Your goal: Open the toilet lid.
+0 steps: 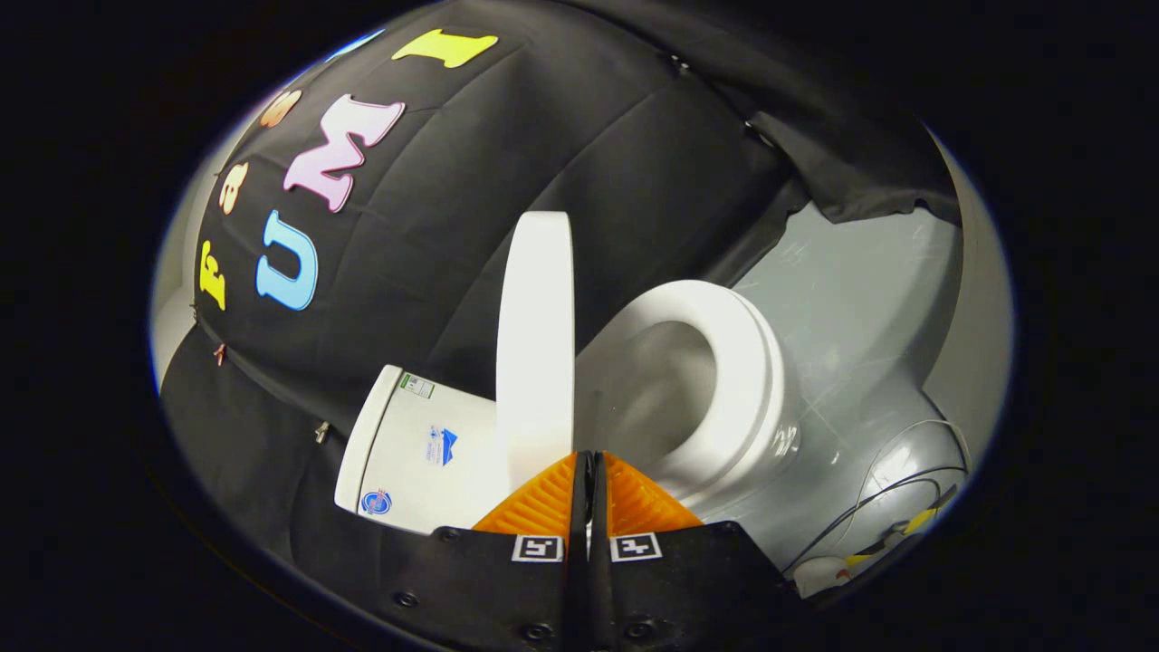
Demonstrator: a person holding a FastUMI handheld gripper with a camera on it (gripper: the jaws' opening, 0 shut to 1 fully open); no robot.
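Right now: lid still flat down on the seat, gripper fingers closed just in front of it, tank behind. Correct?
Not quite. The gripper view shows the lid raised on edge, off the seat, with the bowl open. The rest holds: gripper fingers are closed just before the lid, tank behind.

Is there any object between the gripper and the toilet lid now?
No visible object is between them. The gripper has its fingers closed together, and the raised toilet lid stands just ahead of its fingertips, edge-on, beside the open seat. Whether the fingers pinch the lid's edge cannot be told.
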